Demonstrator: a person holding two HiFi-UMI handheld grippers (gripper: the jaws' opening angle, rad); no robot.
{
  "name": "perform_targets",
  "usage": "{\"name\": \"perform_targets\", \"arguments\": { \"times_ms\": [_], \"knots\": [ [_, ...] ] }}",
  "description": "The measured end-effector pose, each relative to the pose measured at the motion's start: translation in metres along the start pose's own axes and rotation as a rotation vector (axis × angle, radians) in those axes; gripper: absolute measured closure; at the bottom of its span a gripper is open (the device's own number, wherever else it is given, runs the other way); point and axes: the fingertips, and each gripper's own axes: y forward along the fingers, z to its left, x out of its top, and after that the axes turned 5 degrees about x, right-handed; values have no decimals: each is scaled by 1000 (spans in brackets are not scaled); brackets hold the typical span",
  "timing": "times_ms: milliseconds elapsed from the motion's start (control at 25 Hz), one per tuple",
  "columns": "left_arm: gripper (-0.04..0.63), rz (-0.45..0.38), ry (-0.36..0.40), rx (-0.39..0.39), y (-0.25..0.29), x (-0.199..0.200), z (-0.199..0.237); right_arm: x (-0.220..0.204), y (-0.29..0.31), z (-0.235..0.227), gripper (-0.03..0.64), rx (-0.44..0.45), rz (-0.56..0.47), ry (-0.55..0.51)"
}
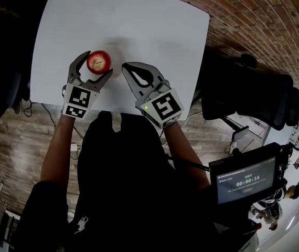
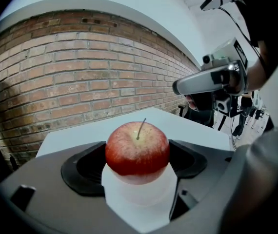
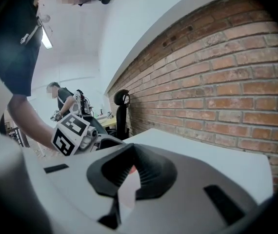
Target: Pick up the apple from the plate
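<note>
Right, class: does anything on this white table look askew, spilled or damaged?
Nothing stands out. The round red apple sits upright, stem up, on the white plate between the left gripper's jaws; nothing spilled or broken.

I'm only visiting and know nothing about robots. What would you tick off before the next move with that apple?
1. Apple sits between the left gripper jaws, both pads against its sides: ok.
2. Apple upright, stem pointing up: ok.
3. Grip roughly centred on the apple, not at its edge: ok.
4. Apple already lifted clear of the plate: cannot tell.
5. Right gripper shut, holding nothing, beside the apple and apart from it: ok.
</note>
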Motion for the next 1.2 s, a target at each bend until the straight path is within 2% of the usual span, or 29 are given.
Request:
{"name": "perform_targets", "arguments": {
  "times_ms": [440,640,1200],
  "knots": [
    [204,-25,8,0,-16,16,-11,11,-15,9,614,-17,-30,-23],
    [205,-49,-27,13,-23,31,-11,18,-23,10,614,-24,-49,-27],
    [204,-66,12,37,-45,50,-11,41,-34,13,614,-40,-111,-28]
  ]
}}
